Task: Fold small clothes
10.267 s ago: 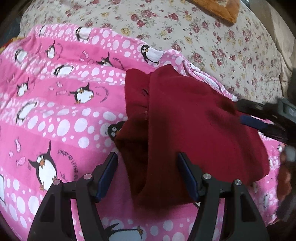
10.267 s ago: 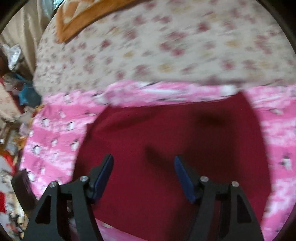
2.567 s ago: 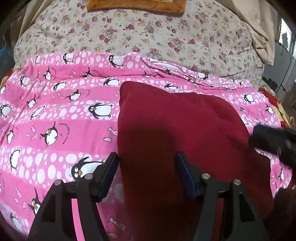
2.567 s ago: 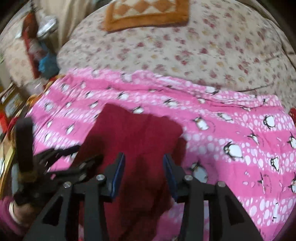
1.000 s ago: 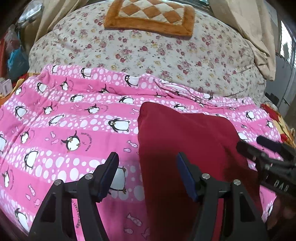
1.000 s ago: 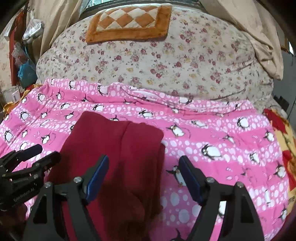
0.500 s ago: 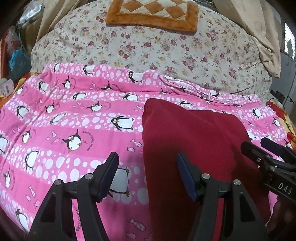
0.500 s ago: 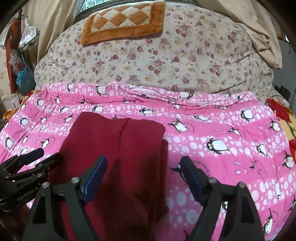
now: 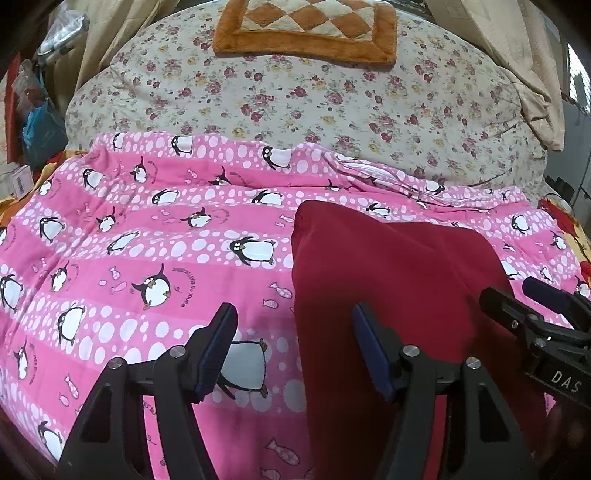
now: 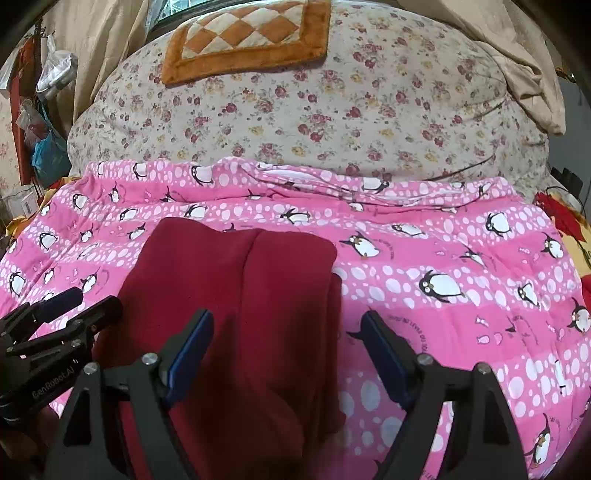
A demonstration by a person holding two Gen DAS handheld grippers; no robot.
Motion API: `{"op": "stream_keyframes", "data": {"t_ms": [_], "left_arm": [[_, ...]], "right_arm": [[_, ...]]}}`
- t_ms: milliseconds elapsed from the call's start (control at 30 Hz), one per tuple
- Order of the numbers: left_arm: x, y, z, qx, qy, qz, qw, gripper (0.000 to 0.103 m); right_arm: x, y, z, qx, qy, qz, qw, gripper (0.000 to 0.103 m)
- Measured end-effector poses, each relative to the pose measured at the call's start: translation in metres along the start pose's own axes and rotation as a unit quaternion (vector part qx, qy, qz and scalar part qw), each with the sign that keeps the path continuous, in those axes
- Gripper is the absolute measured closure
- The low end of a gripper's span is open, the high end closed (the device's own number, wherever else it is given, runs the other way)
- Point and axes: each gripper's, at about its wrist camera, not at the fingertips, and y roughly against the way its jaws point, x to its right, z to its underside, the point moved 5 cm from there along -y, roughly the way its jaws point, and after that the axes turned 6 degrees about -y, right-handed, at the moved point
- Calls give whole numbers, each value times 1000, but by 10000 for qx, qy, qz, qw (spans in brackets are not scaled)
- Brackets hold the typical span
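A dark red garment (image 9: 388, 288) lies folded into a long rectangle on the pink penguin blanket (image 9: 147, 258). In the right wrist view the garment (image 10: 240, 295) shows a lengthwise fold line down its middle. My left gripper (image 9: 293, 339) is open and empty, above the garment's left edge. My right gripper (image 10: 286, 350) is open and empty, above the garment's right edge. Each gripper shows in the other's view: the right one at the right edge (image 9: 532, 314), the left one at the left edge (image 10: 62, 321).
A floral quilt (image 9: 314, 99) rises behind the blanket with an orange checkered mat (image 9: 306, 29) on top. Beige cloth (image 9: 524, 74) hangs at the far right. Bags and clutter (image 10: 40, 140) stand past the bed's left side.
Both grippers have drawn back and up from the garment, so more of the bed shows. The right gripper's jaws have widened. The garment lies still in its folded shape.
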Motion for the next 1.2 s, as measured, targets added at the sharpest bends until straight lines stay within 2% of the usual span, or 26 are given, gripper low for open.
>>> {"op": "stream_keyframes", "data": {"t_ms": [1200], "left_arm": [[-6, -2, -1, 18, 7, -154, 9999, 59]], "right_arm": [[2, -9, 3, -123, -65, -30, 9999, 18]]}}
